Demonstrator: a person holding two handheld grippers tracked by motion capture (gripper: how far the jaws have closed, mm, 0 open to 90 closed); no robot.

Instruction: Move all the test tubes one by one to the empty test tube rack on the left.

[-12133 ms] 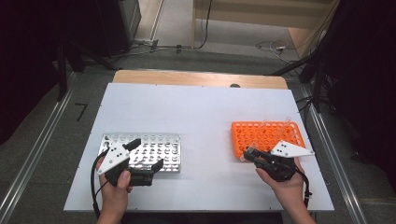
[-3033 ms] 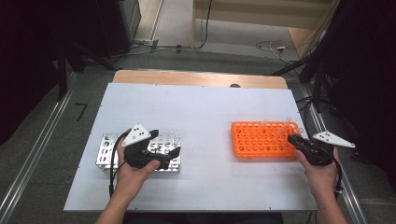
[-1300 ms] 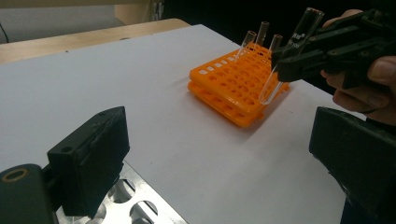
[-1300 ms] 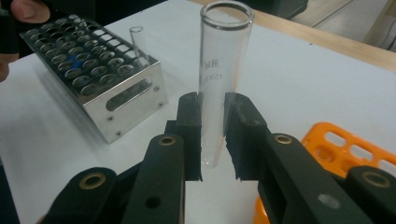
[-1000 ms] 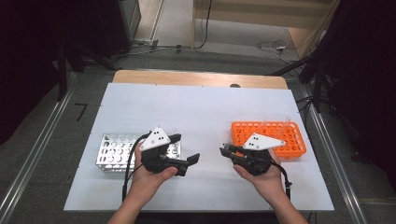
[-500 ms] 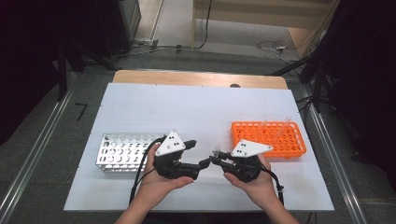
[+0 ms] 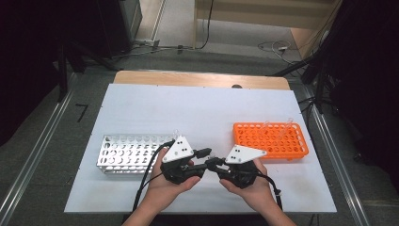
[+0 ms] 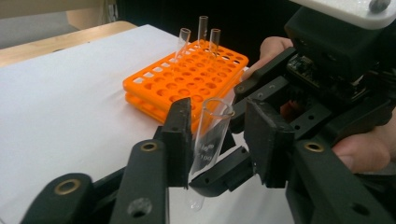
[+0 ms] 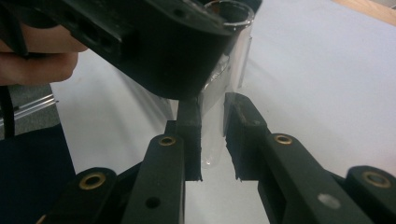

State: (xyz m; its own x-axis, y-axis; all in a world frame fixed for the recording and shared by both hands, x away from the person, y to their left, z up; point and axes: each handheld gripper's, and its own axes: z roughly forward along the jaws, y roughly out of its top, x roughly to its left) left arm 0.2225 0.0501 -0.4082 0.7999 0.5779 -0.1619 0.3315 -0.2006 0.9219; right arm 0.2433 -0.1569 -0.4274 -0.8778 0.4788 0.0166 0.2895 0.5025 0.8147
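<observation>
Glass test tube (image 8: 208, 140) mid-handover above bench (image 7: 155, 108): right gripper (image 9: 212, 140) clenched on it, left gripper (image 8: 217, 140) jaws just closing around it (pads not yet pressing).

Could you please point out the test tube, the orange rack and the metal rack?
test tube (image 8: 211, 135): left gripper view, on its glass wall between the jaws.
orange rack (image 7: 270, 140): high view, on its holed top.
metal rack (image 7: 129, 153): high view, on its holed top plate.

A lab bench: test-tube racks (image 7: 271, 139) on a white table (image 7: 197, 108), cabled floor
</observation>
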